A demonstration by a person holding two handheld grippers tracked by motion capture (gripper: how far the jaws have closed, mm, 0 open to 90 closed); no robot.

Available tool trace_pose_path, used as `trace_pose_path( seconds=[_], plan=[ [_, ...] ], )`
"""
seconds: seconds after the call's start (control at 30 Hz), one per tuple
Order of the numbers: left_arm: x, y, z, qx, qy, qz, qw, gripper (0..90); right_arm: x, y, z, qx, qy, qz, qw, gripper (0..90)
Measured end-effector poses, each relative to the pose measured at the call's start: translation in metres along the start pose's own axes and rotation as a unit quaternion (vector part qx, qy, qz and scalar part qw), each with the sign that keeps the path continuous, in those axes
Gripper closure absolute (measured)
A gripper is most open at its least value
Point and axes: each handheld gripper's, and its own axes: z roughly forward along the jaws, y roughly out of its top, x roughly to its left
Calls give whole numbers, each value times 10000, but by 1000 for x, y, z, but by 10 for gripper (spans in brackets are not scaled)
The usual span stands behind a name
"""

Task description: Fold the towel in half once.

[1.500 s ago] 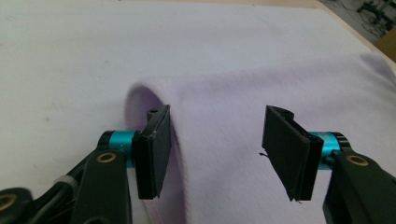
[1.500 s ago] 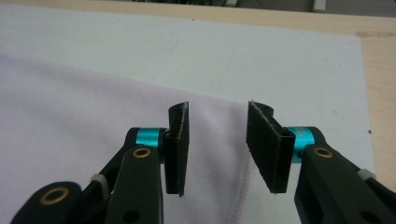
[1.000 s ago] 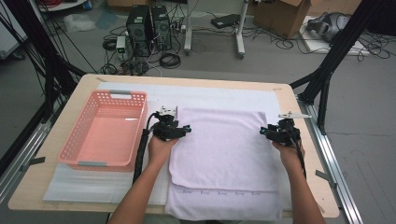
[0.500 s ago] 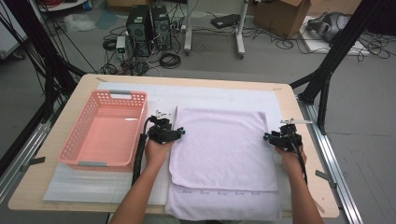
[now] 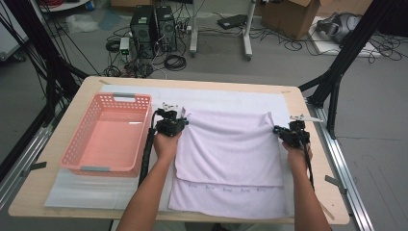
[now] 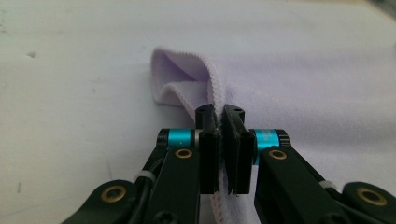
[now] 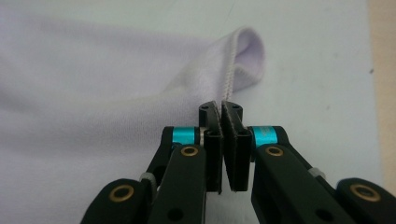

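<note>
Here, from above, the left tool [image 5: 179, 120] and right tool [image 5: 285, 132] pinched the towel's [image 5: 228, 144] far corners, toward the surface's [image 5: 308, 192] far edge. Up close, each had just clamped only hem; a sharp lift might slip it.

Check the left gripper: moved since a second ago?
Yes. The left gripper slid slightly left toward the pink basket, closing on the towel corner.

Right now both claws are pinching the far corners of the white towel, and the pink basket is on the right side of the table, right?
Not quite. The high view shows the pink basket on the left side of the table, beside the left claw. Both claws, the right claw too, do pinch the white towel's far corners.
</note>
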Motion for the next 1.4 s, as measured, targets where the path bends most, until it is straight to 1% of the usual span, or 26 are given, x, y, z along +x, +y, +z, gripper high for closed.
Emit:
trace_pose_path(
  seconds=[0.03, 0.1, 0.17, 0.2, 0.23, 0.27, 0.3, 0.33, 0.37, 0.4, 0.43, 0.5, 0.53, 0.57, 0.6, 0.67, 0.77, 0.83, 0.93, 0.97, 1.03, 1.07, 1.1, 1.17, 1.23, 1.4],
  plan=[
    [1, 1, 0, -91, -16, -18, 10000, 847, -1, 3, 0, -52, -3, 12, 10000, 871],
    [3, 1, 0, -211, -17, 51, 9998, 846, -2, 9, 1, -164, -11, 3, 9999, 870],
    [4, -1, 2, -226, -35, 105, 9997, 842, 0, 11, 4, -203, -84, -37, 9998, 869],
    [4, -2, 3, -187, -68, 124, 9997, 831, 0, 10, 6, -153, -104, -38, 9998, 868],
    [3, -3, 4, -129, -108, 131, 9998, 787, 0, 8, 9, -85, -150, -22, 9998, 864],
    [2, -4, 5, -40, -157, 94, 9998, 689, 0, 7, 11, -1, -172, 11, 9999, 842],
    [1, -5, 4, 32, -211, 128, 9997, 597, 1, 5, 13, 87, -146, 70, 9998, 793],
    [0, -6, 2, 70, -248, 169, 9995, 546, 1, 3, 14, 147, -159, 57, 9997, 712],
    [-1, -8, 0, 16, -285, 160, 9995, 512, 2, 2, 14, 176, -182, 50, 9997, 691],
    [-2, -9, -4, 12, -329, 159, 9993, 486, 2, 0, 12, 159, -159, 25, 9997, 676],
    [-3, -12, -7, -17, -358, 181, 9992, 470, 3, -1, 10, 147, -152, -33, 9998, 665],
    [-6, -17, -13, -27, -422, 235, 9988, 464, 5, -2, 5, 148, -131, -76, 9998, 648],
    [-8, -19, -16, 38, -488, 275, 9984, 462, 5, -3, 1, 125, -110, -115, 9998, 644],
    [-10, -20, -18, 179, -542, 370, 9977, 453, 6, -4, -2, 126, -100, -152, 9998, 639],
    [-13, -21, -20, 204, -564, 462, 9971, 440, 7, -6, -6, 120, -68, -170, 9998, 634],
    [-18, -25, -30, 4, -612, 530, 9967, 462, 10, -9, -14, 127, -26, -272, 9995, 632],
    [-23, -31, -41, 69, -626, 638, 9960, 489, 13, -17, -26, 113, 53, -370, 9992, 632],
    [-23, -36, -48, 66, -673, 598, 9959, 492, 15, -24, -34, 100, 130, -384, 9991, 633],
    [-24, -44, -58, 135, -682, 668, 9953, 490, 17, -34, -45, 87, 202, -406, 9989, 633],
    [-24, -47, -62, 118, -718, 645, 9953, 491, 18, -38, -49, 80, 242, -411, 9988, 634],
    [-25, -52, -69, 196, -772, 645, 9947, 492, 22, -45, -56, 72, 275, -471, 9985, 636],
    [-25, -55, -73, 204, -787, 648, 9946, 493, 24, -50, -60, 63, 300, -505, 9983, 637],
    [-26, -58, -76, 174, -848, 606, 9944, 496, 26, -54, -64, 39, 316, -526, 9981, 638],
    [-27, -66, -83, 193, -944, 607, 9935, 506, 29, -63, -71, 36, 347, -562, 9978, 643],
    [-27, -73, -90, 239, -1022, 657, 9923, 536, 33, -71, -79, 44, 343, -616, 9975, 644],
    [-28, -92, -106, 305, -1153, 636, 9908, 536, 39, -91, -96, 79, 437, -605, 9972, 669]
  ],
)
